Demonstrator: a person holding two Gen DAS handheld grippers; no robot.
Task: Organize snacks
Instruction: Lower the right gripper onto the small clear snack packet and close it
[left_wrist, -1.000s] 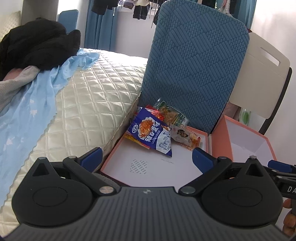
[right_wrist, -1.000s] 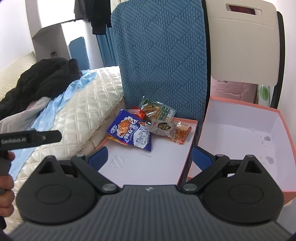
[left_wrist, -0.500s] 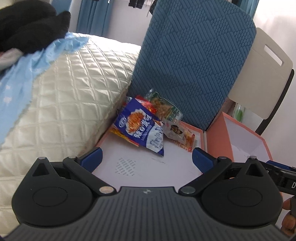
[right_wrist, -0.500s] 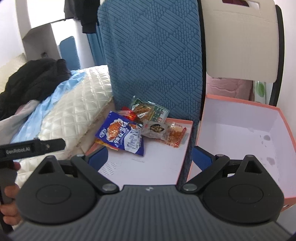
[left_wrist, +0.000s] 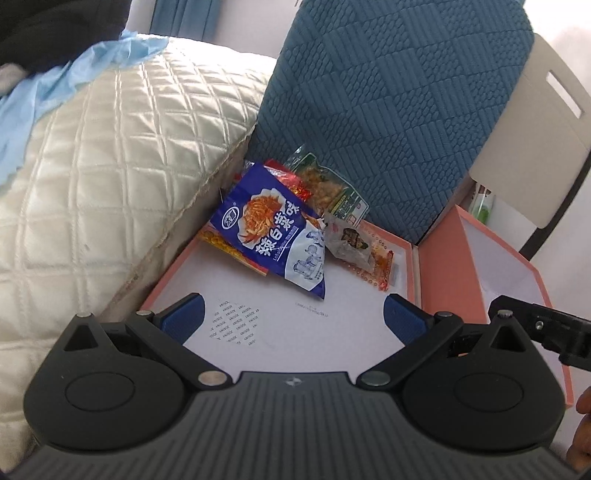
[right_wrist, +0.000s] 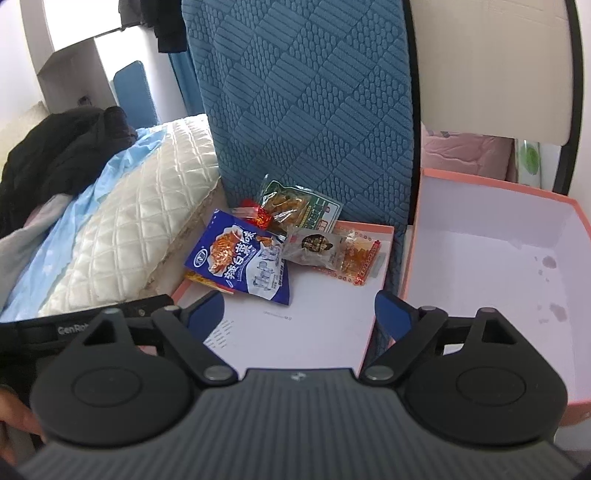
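Note:
Several snack packets lie at the far end of a flat pink-rimmed box lid (left_wrist: 295, 325) (right_wrist: 317, 332). A blue packet (left_wrist: 273, 236) (right_wrist: 240, 262) lies in front. A green packet (left_wrist: 328, 192) (right_wrist: 299, 206), a small clear packet (left_wrist: 347, 243) (right_wrist: 314, 247) and a red-edged packet (left_wrist: 380, 262) (right_wrist: 354, 258) lie behind and to its right. A pink box (right_wrist: 495, 273) (left_wrist: 491, 266) stands open to the right, with nothing in it. My left gripper (left_wrist: 291, 314) is open and empty over the lid. My right gripper (right_wrist: 299, 310) is open and empty over the lid's right edge.
A blue textured cushion (left_wrist: 388, 103) (right_wrist: 306, 96) stands upright behind the snacks. A cream quilted bed (left_wrist: 110, 166) (right_wrist: 147, 218) borders the lid on the left, with blue cloth and dark clothes on it. A beige chair back (left_wrist: 535, 147) stands at the right.
Both grippers have moved forward and lower toward the snacks on the lid, so the packets look larger. Both stay open and empty.

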